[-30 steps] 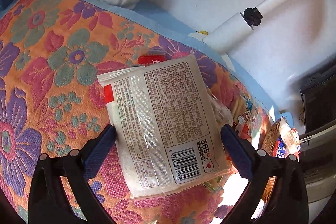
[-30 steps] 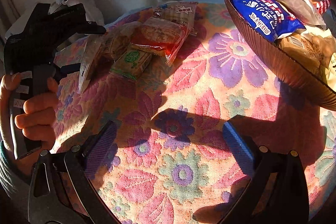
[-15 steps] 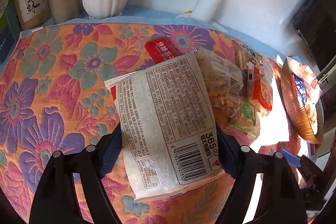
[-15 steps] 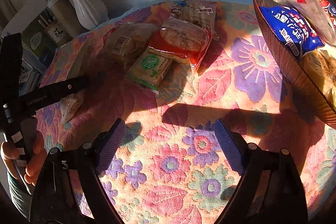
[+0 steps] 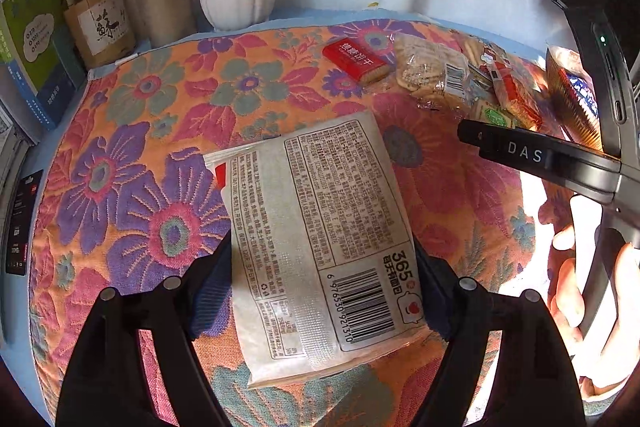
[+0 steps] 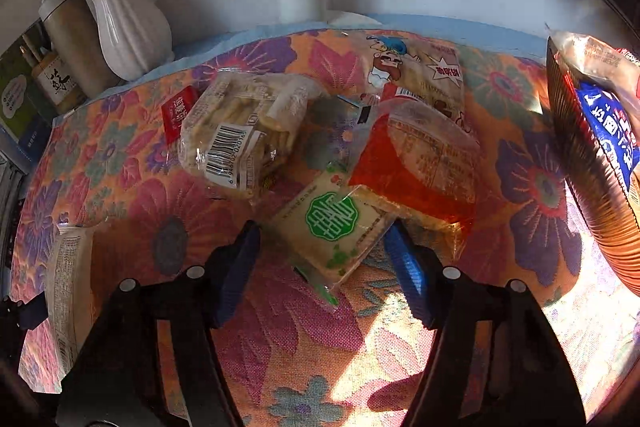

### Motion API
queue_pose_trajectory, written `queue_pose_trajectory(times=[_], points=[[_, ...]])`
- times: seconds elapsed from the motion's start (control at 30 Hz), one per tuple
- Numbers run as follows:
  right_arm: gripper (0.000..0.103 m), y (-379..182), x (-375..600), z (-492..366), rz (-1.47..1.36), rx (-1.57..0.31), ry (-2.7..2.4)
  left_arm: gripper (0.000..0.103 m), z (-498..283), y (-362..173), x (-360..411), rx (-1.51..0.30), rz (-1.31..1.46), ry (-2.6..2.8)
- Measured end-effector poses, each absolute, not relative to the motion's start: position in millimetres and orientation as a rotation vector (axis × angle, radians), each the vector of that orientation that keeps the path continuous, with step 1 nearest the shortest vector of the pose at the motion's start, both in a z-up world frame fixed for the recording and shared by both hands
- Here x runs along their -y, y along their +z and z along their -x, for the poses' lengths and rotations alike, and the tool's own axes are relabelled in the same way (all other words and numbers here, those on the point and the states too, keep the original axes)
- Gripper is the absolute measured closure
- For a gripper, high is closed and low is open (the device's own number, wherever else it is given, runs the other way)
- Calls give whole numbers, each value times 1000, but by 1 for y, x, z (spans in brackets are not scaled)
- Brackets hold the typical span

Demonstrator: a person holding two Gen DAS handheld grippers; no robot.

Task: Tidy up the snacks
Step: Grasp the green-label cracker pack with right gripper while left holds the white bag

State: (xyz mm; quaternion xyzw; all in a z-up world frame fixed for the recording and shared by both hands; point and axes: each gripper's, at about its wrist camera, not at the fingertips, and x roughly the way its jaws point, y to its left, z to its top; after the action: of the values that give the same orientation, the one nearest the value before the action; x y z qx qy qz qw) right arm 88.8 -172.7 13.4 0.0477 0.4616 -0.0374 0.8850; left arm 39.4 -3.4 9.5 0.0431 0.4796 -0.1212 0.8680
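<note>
Gripping a flat white plastic bread packet (image 5: 320, 239) with a barcode and printed back panel, the left gripper (image 5: 324, 287) has its blue-padded jaws pressed against both long sides, the packet over the flowered orange and purple cloth (image 5: 140, 167) of the worktop. The right gripper (image 6: 322, 263) straddles a small cream snack pack with a round green logo (image 6: 332, 223); its jaws are closing, the near-side pad apart from the pack. Just behind lie a red-and-clear wrapped cake (image 6: 420, 163), a clear bag of biscuit sticks (image 6: 240, 135) and a cartoon-printed packet (image 6: 416, 71). A ribbed brown bowl (image 6: 576, 163) holding snacks stands at the right edge. A white ribbed vase (image 6: 124, 31) stands at the back.
</note>
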Motion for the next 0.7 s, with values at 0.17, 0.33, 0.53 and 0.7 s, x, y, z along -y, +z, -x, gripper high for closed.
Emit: queue_pose_trajectory(times=[0.17, 0.33, 0.53, 0.7], points=[[54, 15, 188, -59, -112, -956, -3, 26, -25, 8, 19, -978, -174, -251], [86, 14, 194, -1, -51, -968, 176, 26, -4, 10, 22, -977, -181, -291], [63, 21, 213, 40, -16, -980, 203, 26, 15, 10, 27, -972, -205, -307], [11, 44, 213, 17, -154, -953, 231, 26, 17, 10, 23, -959, -156, -301]])
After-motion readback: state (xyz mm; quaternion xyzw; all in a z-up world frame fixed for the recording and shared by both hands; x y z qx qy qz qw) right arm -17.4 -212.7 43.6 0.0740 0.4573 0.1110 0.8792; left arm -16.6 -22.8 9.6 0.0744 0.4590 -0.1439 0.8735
